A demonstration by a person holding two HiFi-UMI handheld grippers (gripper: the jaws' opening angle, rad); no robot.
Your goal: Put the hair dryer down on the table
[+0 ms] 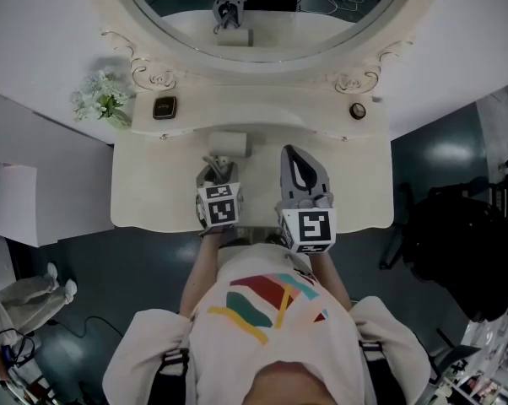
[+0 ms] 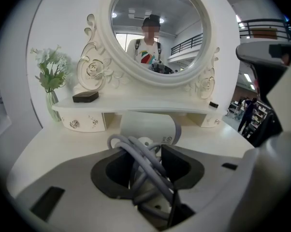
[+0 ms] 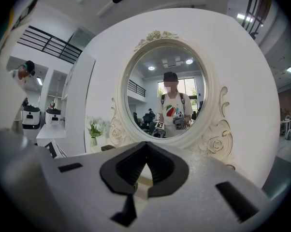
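**Hair dryer held by the left gripper at a mirrored bench**

The left gripper (image 2: 148,167) has its jaws pinching the handle of the hair dryer (image 2: 148,127). A grey cord (image 2: 136,151) is looped around the handle and hides most of it. The white barrel lies crosswise just past the jaws, low at the back of the bench (image 1: 153,194). Whether it touches the surface cannot be told.

The right gripper (image 3: 146,149) has its jaws pressed together at the tips, with nothing between them. In the head view it is held just right of the left gripper (image 1: 216,174), over the bench's front edge.

On the shelf (image 2: 136,105) behind, a glass vase (image 2: 51,105) at the left end holds white flowers (image 2: 50,66) with green leaves. A black box (image 2: 85,96) sits near it, lid shut. Two small drawers (image 2: 82,122) under the shelf are closed, so their contents are hidden.

The oval mirror (image 2: 157,28) reflects the person and both grippers. Its top is cut off in the head view.
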